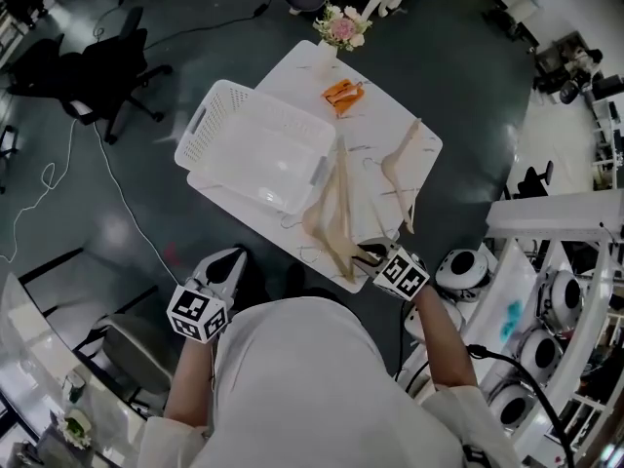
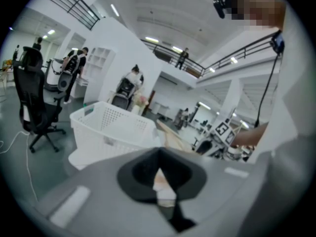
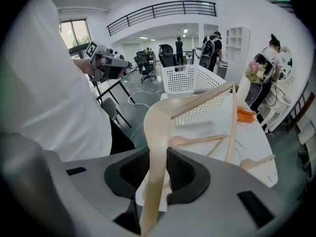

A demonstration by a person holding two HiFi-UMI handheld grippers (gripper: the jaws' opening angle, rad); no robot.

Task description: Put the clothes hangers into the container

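Because the right tool (image 3: 157,174) is clamped far out on one arm of the pale, slim wooden clothes hanger (image 3: 157,132), close to its tip, the hanger will probably swing and twist about that hold. It looks light and stiff, with a smooth finish that could slide between the pads. A hold nearer the middle shoulder would likely steady it better. The hanger stands raised over the near edge of the white marble-patterned table (image 1: 292,74), its far end reaching toward the white perforated plastic basket (image 1: 244,94), which looks empty.

Other pale wooden hangers (image 1: 402,159) lie flat on the table, some just beside the basket's right wall and one well apart to the right. The left tool (image 1: 234,259), its jaws together at the tips with nothing between them, hangs off the table's near-left edge, clear of the basket.

The basket's mouth is wide and unobstructed, but a hanger this long should go in along the basket's length or tilted. Otherwise its hook or arm end may catch the rim or the holes. A small orange thing (image 1: 343,93) and a vase of pink flowers (image 1: 341,27) sit at the far corner, well out of the way.
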